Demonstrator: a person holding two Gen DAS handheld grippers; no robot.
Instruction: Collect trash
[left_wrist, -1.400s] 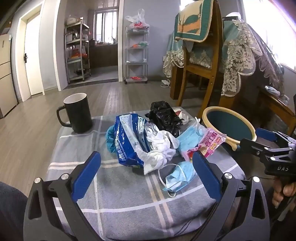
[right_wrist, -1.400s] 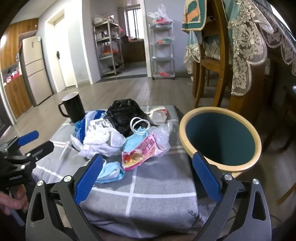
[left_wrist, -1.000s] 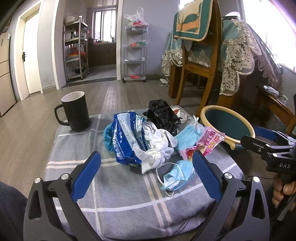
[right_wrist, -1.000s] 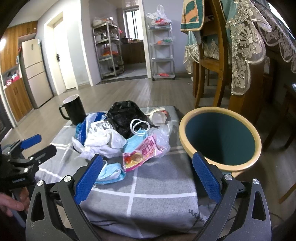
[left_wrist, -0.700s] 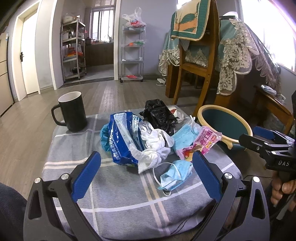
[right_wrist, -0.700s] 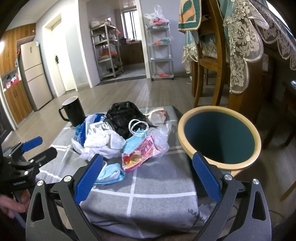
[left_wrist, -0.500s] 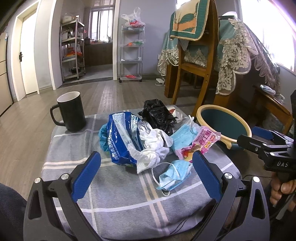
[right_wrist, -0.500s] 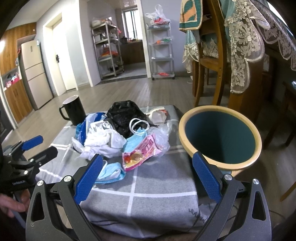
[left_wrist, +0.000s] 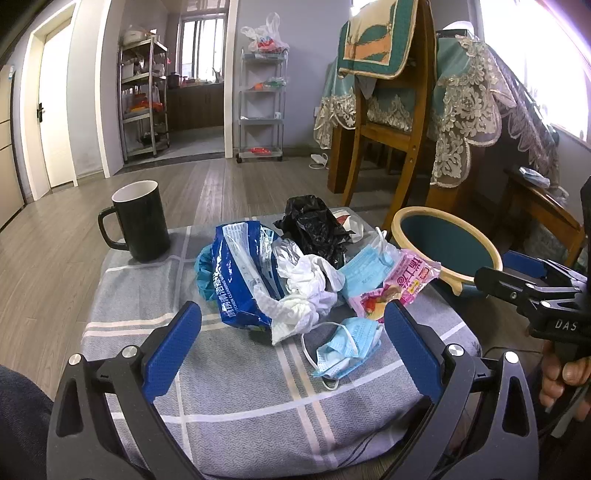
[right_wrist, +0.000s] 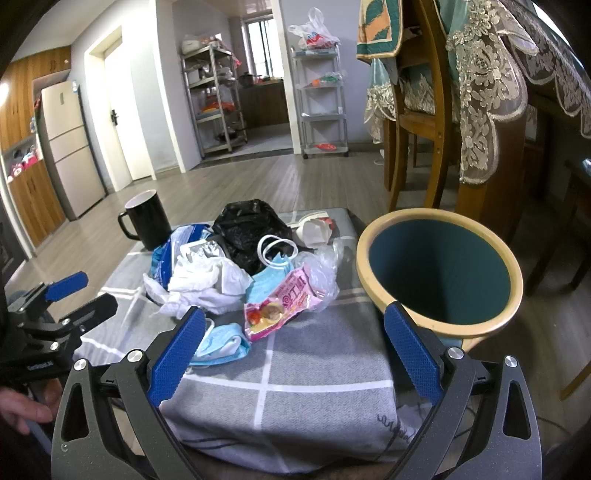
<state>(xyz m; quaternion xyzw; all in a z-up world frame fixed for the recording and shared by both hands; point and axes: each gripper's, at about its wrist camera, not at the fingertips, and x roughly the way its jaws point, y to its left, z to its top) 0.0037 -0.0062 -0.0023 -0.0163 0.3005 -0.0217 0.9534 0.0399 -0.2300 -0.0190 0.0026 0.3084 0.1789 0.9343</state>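
**Two grippers spread wide, nothing grasped, before a heap of trash**

Several things crowd the grey checked cloth (left_wrist: 236, 398). At its far left corner stands a black mug (left_wrist: 139, 220), upright, handle to the left, apart from the heap. Off the cloth's right edge stands a teal bin with a tan rim (right_wrist: 439, 273), its mouth bare. Behind it rise a wooden chair (left_wrist: 391, 122) and a table under a lace cloth (left_wrist: 476, 107); metal shelves (left_wrist: 142, 99) stand by the far doorway.

The trash lies piled in the middle of the cloth: a blue wipes packet (left_wrist: 240, 277), crumpled white tissue (left_wrist: 306, 295) touching its right side, a black plastic bag (left_wrist: 314, 229) behind, a pink snack wrapper (left_wrist: 395, 284) at the right just beside the bin's rim, a flat blue mask (left_wrist: 365, 269) tucked between tissue and wrapper, and a crumpled blue mask (left_wrist: 345, 350) nearest, lying alone on the cloth.

The left gripper (left_wrist: 291, 345) hangs low over the near edge, fingers parted and level; the crumpled mask lies between them, toward the right finger, untouched. The right gripper (right_wrist: 291, 345) also stands spread and holding nothing, aimed at the cloth's right half, the pink wrapper just ahead of its left finger and the bin behind its right one. A hand (left_wrist: 561, 376) grips the right tool's handle.
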